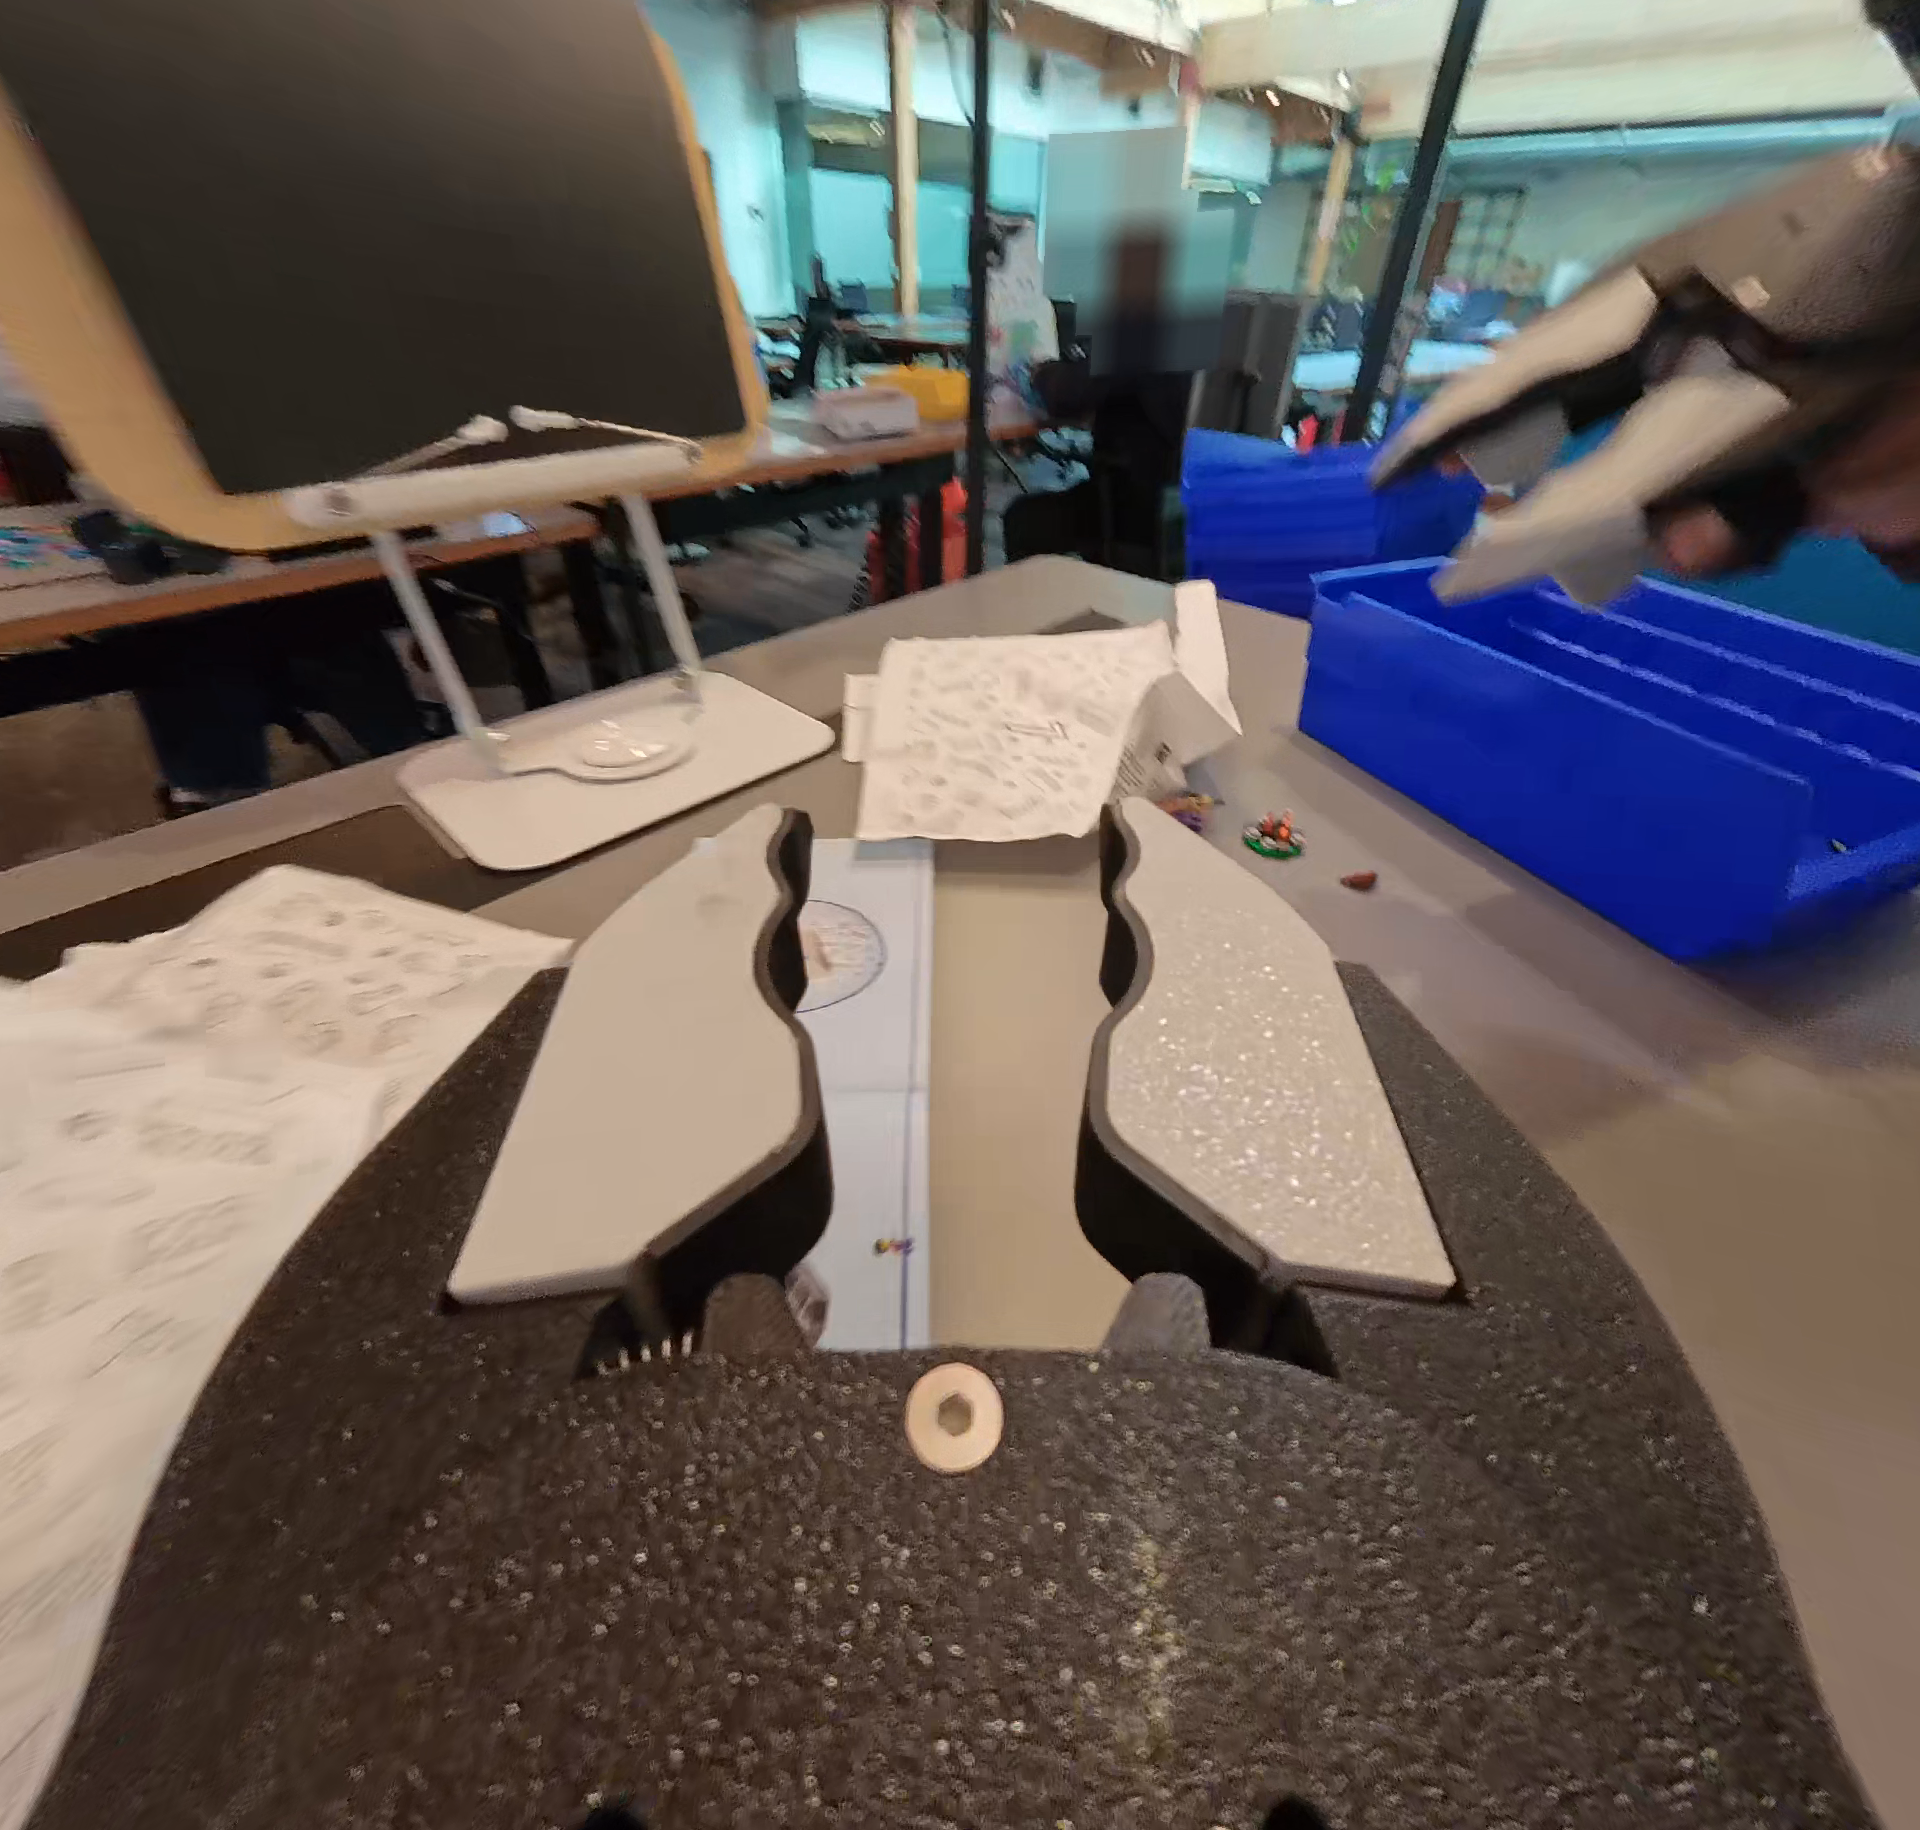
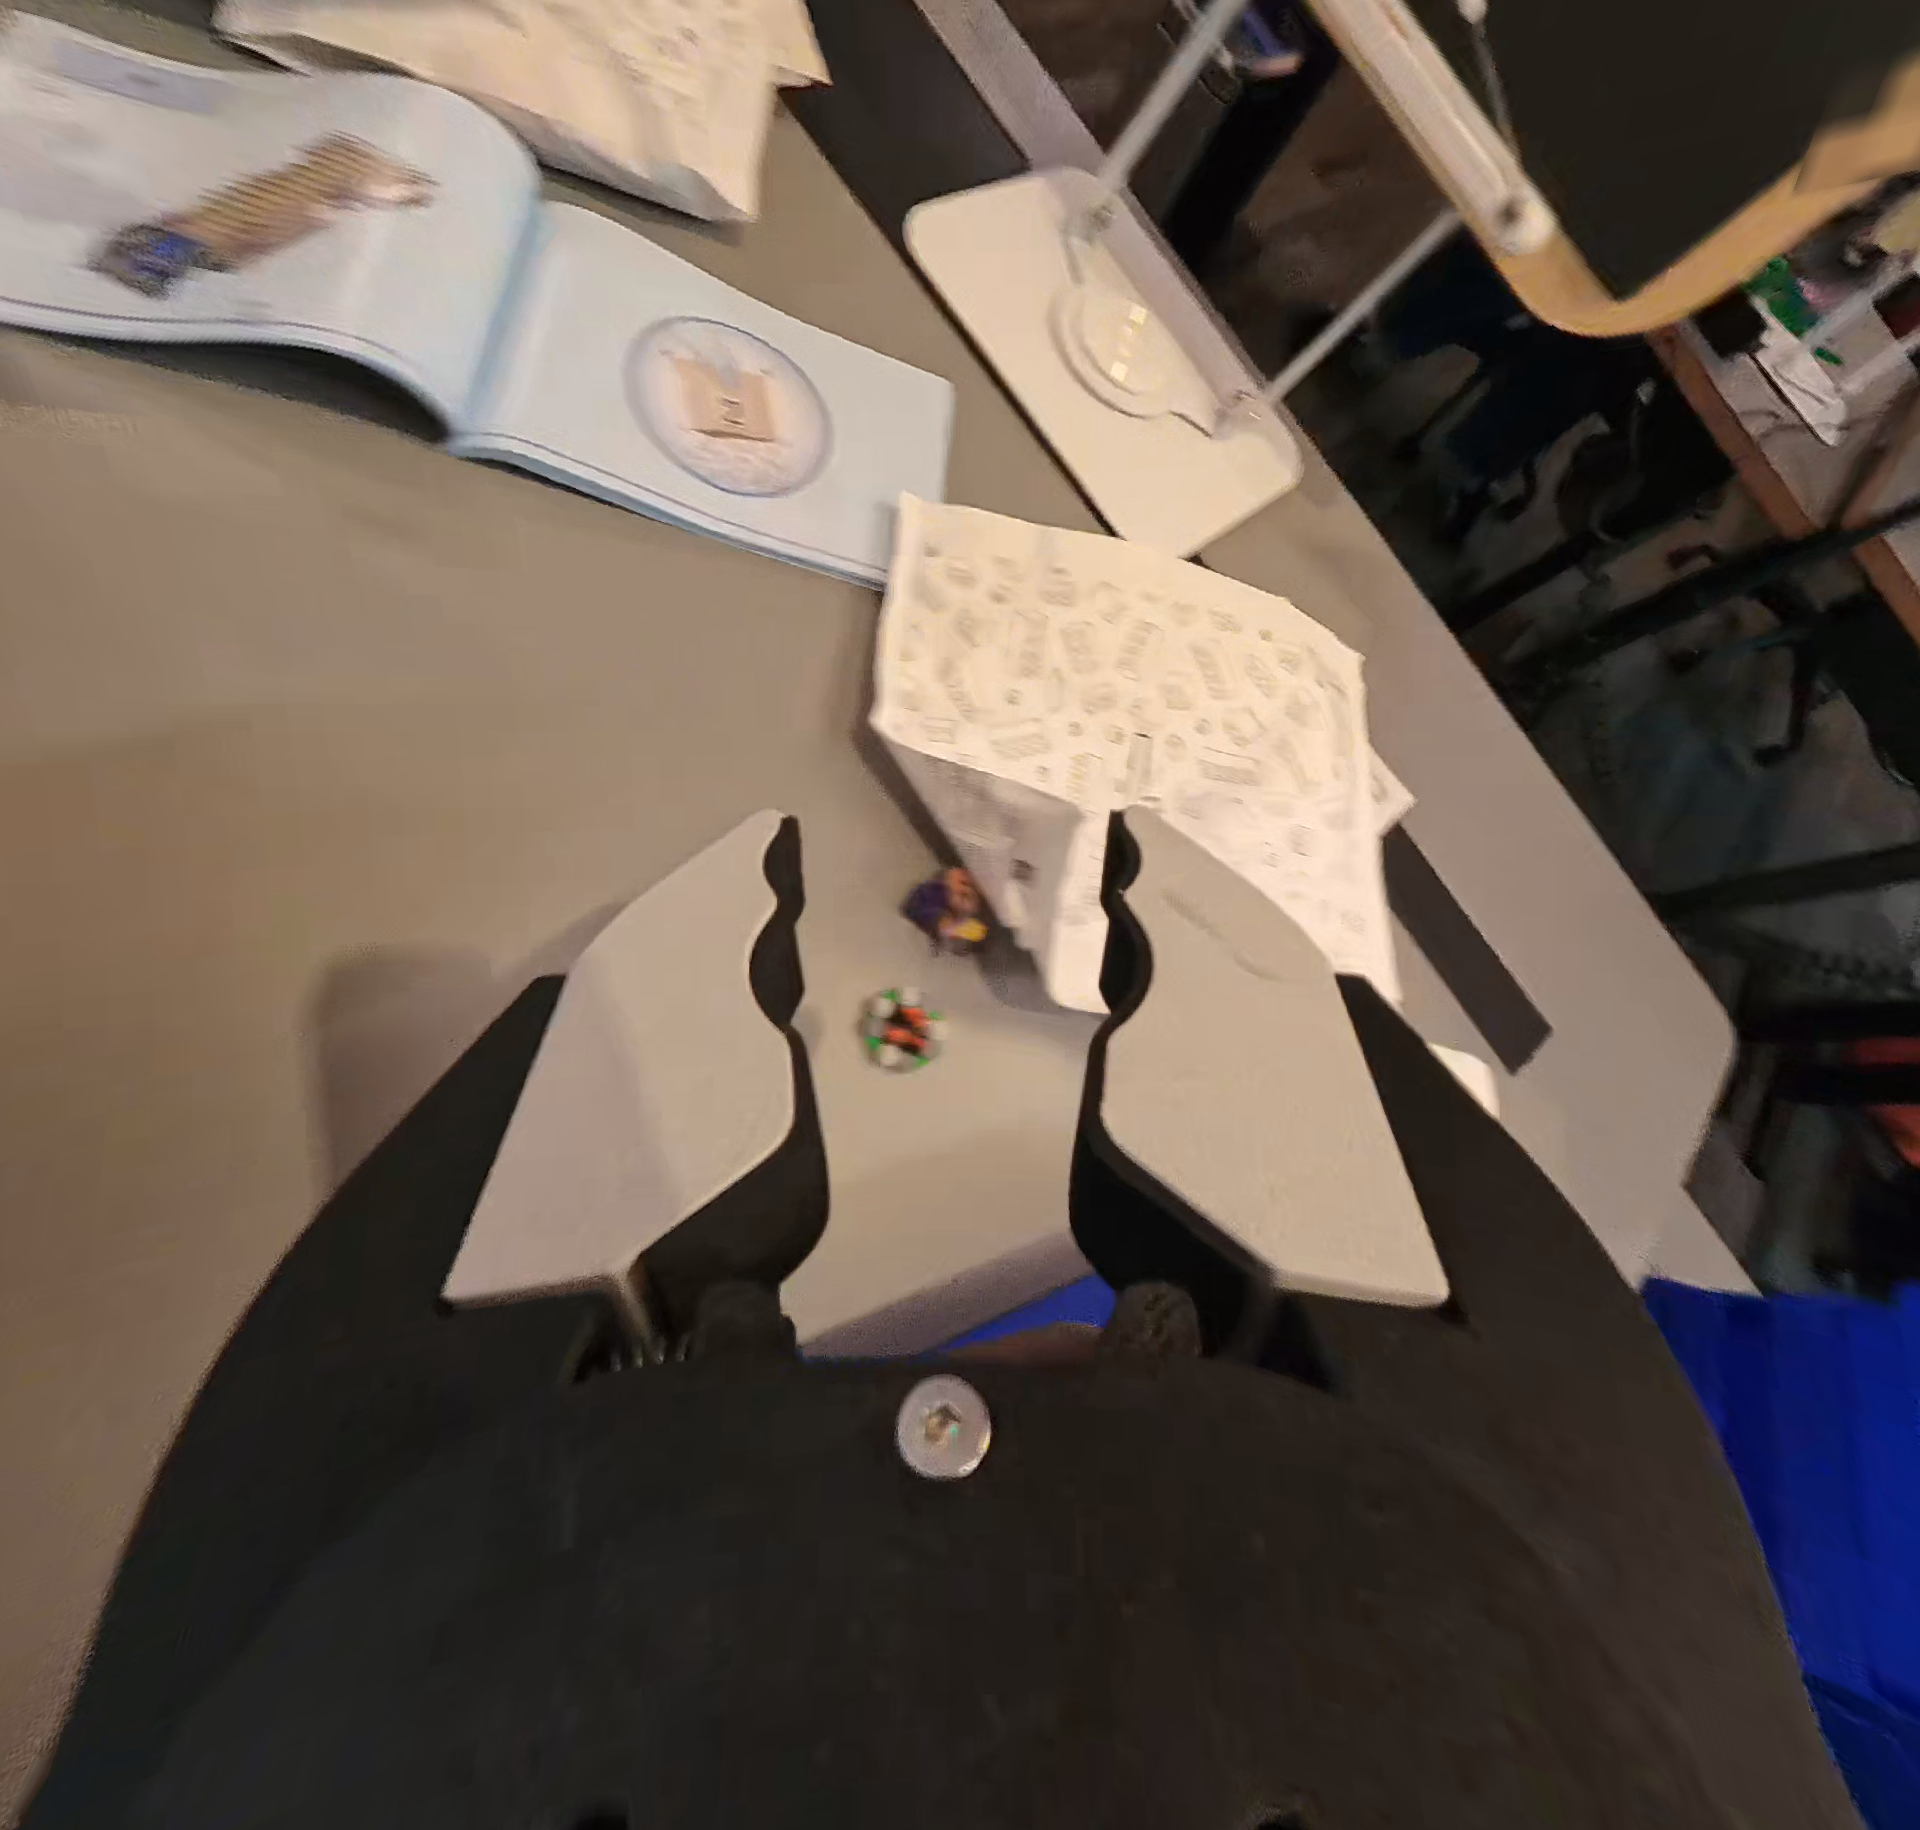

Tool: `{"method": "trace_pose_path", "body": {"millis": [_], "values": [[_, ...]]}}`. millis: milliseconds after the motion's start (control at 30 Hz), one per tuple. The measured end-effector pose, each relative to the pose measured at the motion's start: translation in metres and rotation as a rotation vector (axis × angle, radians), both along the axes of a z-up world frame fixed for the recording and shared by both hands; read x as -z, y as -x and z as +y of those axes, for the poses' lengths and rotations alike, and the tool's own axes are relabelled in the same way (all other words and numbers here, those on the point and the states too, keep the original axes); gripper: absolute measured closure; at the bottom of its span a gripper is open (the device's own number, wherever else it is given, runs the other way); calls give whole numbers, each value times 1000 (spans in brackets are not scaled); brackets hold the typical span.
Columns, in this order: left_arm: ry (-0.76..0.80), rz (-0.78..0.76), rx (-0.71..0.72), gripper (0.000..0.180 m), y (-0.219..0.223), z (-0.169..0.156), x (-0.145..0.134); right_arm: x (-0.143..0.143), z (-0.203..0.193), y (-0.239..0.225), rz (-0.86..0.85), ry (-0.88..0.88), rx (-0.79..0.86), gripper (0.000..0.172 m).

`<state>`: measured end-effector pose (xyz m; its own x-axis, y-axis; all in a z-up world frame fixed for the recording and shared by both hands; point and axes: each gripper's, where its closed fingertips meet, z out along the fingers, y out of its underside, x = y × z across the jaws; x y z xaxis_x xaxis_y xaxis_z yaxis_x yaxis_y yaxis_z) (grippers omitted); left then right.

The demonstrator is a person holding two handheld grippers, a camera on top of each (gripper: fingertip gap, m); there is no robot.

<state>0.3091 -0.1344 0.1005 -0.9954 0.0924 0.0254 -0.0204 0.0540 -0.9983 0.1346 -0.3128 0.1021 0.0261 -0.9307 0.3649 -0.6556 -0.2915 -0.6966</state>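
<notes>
Both our grippers hang spread and bare above the grey table (image 2: 312, 741).

Our left gripper (image 1: 951, 845) gapes over a pale blue booklet (image 2: 727, 409); our right gripper (image 2: 951, 845) is spread above a purple toy figure (image 2: 951, 907) and a small green-and-orange piece (image 2: 902, 1027), beside a printed paper bag (image 2: 1122, 700). A blue bin (image 1: 1558, 741) sits near a white stand (image 2: 1101, 346); an open workshop lies behind.
</notes>
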Motion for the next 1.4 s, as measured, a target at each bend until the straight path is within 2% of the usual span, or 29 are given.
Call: {"method": "trace_pose_path", "body": {"millis": [133,233,367,500,800,1033,1233,1267,1400], "values": [[41,51,-91,118,-17,55,-3,34,92,-1,-14,-88,-175,116],[-75,13,-165,108,-18,95,25,72,146,-7,0,-174,-285,116],[-323,-50,-181,97,-13,134,73,114,183,-26,16,-258,-373,115],[-448,-101,-150,93,-8,151,88,132,209,-51,12,-356,-436,115],[-687,-255,41,91,-3,152,145,153,227,-86,33,-449,-486,115],[-896,-324,173,96,-20,154,173,146,223,-85,6,-549,-476,115],[-963,-276,230,110,-9,151,173,139,215,-77,-26,-662,-447,118],[-961,-262,245,117,-2,150,171,139,215,-74,-27,-664,-444,118],[-953,-256,315,117,39,142,171,140,212,-53,-47,-584,-434,117]]}}
